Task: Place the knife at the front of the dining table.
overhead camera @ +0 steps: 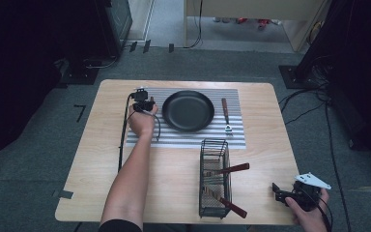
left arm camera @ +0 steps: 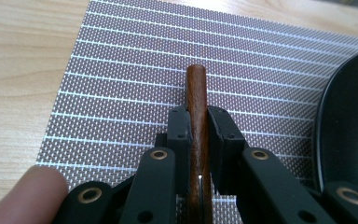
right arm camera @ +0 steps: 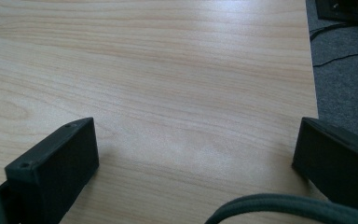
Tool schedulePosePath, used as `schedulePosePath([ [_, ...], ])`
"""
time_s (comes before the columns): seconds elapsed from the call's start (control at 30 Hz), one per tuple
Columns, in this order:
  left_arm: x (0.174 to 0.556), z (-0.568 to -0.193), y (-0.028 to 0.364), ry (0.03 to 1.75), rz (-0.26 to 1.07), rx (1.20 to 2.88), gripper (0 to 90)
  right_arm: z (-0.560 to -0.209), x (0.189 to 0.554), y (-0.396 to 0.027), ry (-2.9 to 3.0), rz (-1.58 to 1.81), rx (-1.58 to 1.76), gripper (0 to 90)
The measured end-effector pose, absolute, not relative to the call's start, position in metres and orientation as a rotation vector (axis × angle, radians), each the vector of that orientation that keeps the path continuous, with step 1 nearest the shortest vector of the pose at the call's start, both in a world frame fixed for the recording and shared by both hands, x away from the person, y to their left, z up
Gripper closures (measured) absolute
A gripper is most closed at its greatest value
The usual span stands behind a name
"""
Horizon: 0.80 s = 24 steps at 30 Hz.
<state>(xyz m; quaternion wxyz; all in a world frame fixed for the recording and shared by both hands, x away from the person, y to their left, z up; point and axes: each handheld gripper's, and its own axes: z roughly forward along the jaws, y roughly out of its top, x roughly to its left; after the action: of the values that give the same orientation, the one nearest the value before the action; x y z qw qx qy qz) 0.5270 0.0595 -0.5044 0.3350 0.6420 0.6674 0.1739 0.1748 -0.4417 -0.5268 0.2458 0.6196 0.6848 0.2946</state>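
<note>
Risk is judged from near edge to far. Closest, the right gripper (overhead camera: 290,193) is seen with jaws spread wide and empty over bare table (right arm camera: 168,84) at the near right corner, well clear. Midway, a wire basket (overhead camera: 214,178) holds two wooden-handled utensils. Farther on, the left gripper (left arm camera: 199,135) is clamped on a wooden handle (left arm camera: 196,93) over the striped mat (left arm camera: 135,65), just beside the black pan (overhead camera: 188,110). What the handle belongs to cannot be told. A fork (overhead camera: 226,115) lies right of the pan. If released crooked or swung rightward, the pan rim could be struck
</note>
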Motion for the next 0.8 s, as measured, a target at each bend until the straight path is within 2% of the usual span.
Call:
schedulePosePath([
  [0.2,0.530,-0.503,0.076,1.742,0.323,1.634,81.4,-0.527,0.175,-0.442,1.867,0.805,1.692,0.0],
  [0.4,0.535,-0.503,0.080,1.730,0.279,1.636,82.1,-0.527,0.175,-0.442,1.868,0.804,1.691,0.0],
  [0.57,0.535,-0.501,0.080,1.742,0.326,1.642,82.1,-0.527,0.175,-0.442,1.867,0.804,1.694,0.0],
  [0.8,0.536,-0.499,0.064,1.703,0.508,1.793,82.1,-0.527,0.175,-0.442,1.866,0.804,1.694,0.0],
])
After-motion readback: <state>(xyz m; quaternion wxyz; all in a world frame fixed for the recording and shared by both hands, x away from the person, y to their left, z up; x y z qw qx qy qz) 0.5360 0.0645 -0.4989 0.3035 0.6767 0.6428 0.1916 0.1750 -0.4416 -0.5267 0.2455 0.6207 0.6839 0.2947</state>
